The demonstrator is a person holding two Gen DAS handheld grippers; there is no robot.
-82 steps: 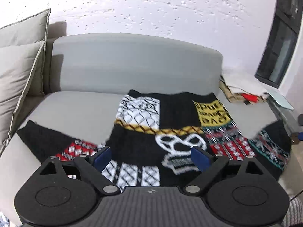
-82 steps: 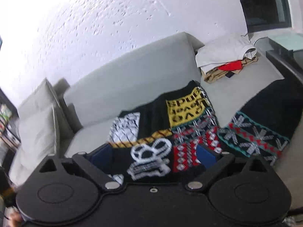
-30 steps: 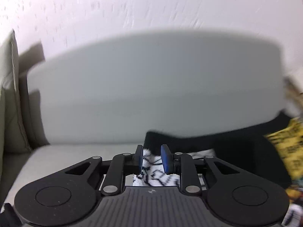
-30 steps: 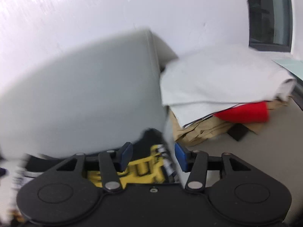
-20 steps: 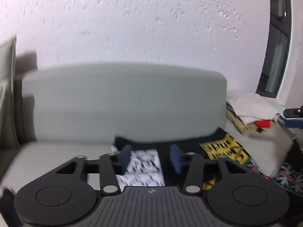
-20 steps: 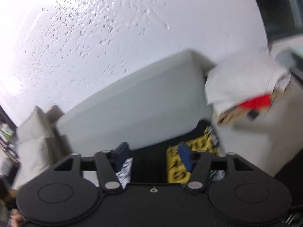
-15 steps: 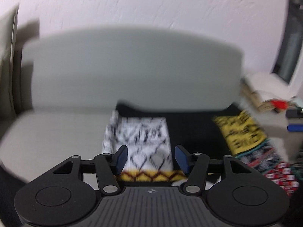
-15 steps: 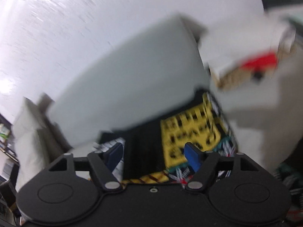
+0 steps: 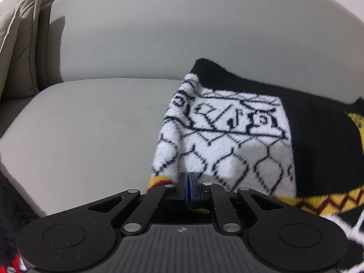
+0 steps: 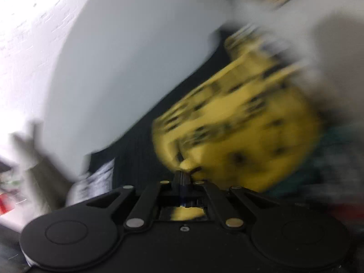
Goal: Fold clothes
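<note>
Black knitted sweater with white, yellow and zigzag patchwork panels (image 9: 238, 141) lies on grey fabric sofa (image 9: 95, 122), its top edge against the backrest. Left gripper (image 9: 189, 182) clenched on the white panel's lower edge. Right view, blurred: right gripper (image 10: 183, 177) pinches the yellow panel. Beige cushions (image 9: 16, 34) far left, left view only.

Left gripper (image 9: 188, 183): jaws closed flush, blue pads pressed together, linkage arms drawn inward; a fold of sweater (image 9: 223, 141) pinched at the tips.

Right gripper (image 10: 183, 177): view heavily blurred and tilted. Jaws appear closed, a nub of yellow knit seemingly caught between the tips. Linkage arms drawn inward.
</note>
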